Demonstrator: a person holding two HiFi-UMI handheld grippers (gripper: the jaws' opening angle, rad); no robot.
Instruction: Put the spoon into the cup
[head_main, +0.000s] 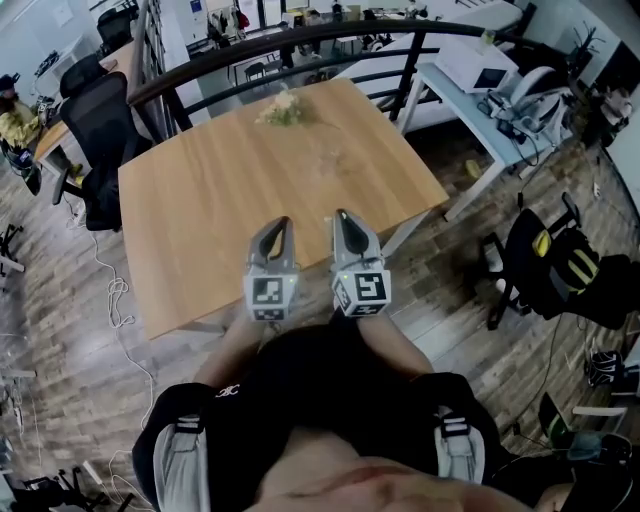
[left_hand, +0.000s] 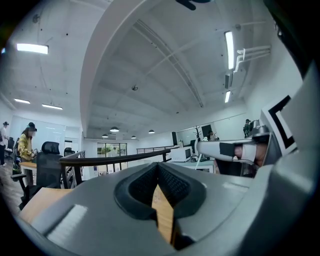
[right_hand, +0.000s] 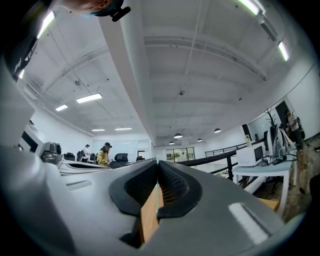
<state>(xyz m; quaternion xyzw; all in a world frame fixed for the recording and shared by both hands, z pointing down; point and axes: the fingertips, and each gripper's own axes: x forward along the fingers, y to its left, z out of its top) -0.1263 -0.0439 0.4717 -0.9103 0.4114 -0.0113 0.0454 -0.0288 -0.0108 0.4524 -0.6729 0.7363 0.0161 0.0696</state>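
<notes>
Both grippers hover side by side over the near edge of a wooden table (head_main: 200, 200). My left gripper (head_main: 281, 224) is shut with nothing between its jaws, and so is my right gripper (head_main: 343, 216). In the left gripper view the left gripper (left_hand: 159, 166) has its pads meeting at the tips, with only table wood showing below. The right gripper view shows the same for the right gripper (right_hand: 157, 165). A faint clear object (head_main: 333, 157), perhaps a glass, stands on the table's far half. I cannot make out a spoon in any view.
A bunch of pale dried flowers (head_main: 283, 108) lies at the table's far edge. A black railing (head_main: 300, 40) runs behind it. A black office chair (head_main: 95, 130) stands at the left. To the right are a white desk (head_main: 470, 120) and another black chair (head_main: 550, 265).
</notes>
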